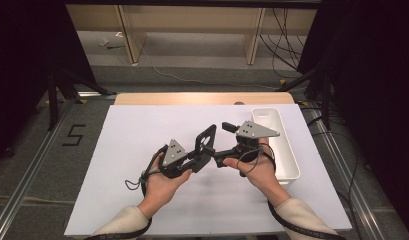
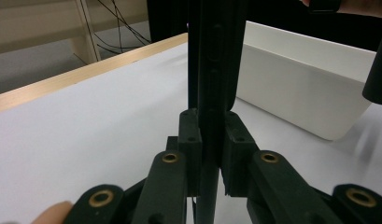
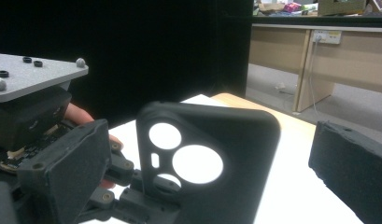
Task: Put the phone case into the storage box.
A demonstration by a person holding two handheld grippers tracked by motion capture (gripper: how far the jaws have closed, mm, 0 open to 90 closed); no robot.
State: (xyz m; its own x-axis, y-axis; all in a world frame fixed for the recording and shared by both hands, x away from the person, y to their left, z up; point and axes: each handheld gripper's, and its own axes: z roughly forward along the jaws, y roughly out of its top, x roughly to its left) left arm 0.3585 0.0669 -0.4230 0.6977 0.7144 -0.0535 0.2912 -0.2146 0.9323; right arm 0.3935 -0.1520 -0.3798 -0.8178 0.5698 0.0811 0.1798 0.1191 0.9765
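Above the middle of the white table [image 1: 142, 200], the left tool [image 1: 199, 156] is clenched on a black phone case [image 1: 206, 141], held upright. The right tool [image 1: 221, 161], jaws spread wide, sits just beside it. A long white tray [image 1: 287, 150] lies along the table's right edge, near the right hand [image 1: 259, 170].

One phone case [image 1: 206, 140], one white bin [image 1: 277, 145], two tools.

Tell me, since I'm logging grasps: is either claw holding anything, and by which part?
The left claw grips a black phone case by its lower end, held upright. The right claw is open, holding nothing.
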